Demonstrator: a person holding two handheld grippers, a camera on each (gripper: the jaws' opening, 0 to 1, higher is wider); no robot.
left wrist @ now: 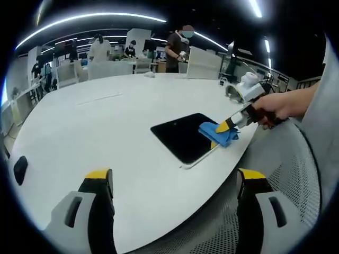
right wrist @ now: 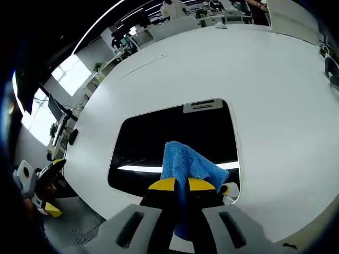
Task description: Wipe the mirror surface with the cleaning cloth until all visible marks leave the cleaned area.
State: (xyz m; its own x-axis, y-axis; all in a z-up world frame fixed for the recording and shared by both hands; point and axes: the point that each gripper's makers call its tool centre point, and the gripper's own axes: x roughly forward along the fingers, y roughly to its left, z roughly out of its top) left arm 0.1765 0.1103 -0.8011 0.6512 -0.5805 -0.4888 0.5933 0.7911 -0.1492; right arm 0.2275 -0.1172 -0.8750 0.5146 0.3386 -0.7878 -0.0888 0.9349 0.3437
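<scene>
Pinched between the yellow-tipped jaws of our right tool (right wrist: 176, 185) was the blue cleaning cloth (right wrist: 185, 164), its loose end flopped onto the near edge of the mirror (right wrist: 159, 143). We judged the cloth soft, light and limp, so a firm pinch on a bunched fold suited it, with the free part left to drag across the glass. The mirror lay flat on the white tabletop (right wrist: 275, 95), close to its edge; we took it to be thin, stiff, slick and fragile, better pressed gently than lifted. Our left tool (left wrist: 175, 182) hovered well apart from it, jaws wide and holding nothing. Beyond the tabletop, people (left wrist: 177, 47) stood among desks.
</scene>
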